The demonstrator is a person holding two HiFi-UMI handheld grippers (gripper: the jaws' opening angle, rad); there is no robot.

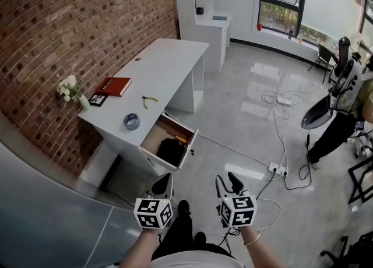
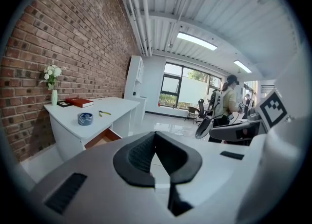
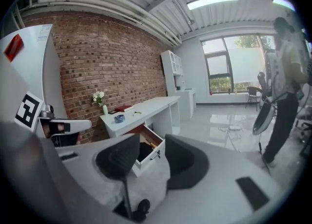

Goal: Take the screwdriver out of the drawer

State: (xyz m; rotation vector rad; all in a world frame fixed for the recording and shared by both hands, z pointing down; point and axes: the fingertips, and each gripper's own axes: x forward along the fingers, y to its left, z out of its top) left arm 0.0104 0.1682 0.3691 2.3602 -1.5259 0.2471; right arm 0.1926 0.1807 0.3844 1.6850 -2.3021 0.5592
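The approach seems in hand: with the screwdriver (image 1: pixel 181 139) lying in the open drawer (image 1: pixel 154 136) well ahead, the right gripper (image 1: pixel 227 180), wide and empty, must reach in, while the left gripper (image 1: pixel 165 180) is closed on nothing.

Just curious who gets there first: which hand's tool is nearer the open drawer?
Left. The left tool hangs just short of the drawer, almost in line with it; the right tool is off to its right, farther away.
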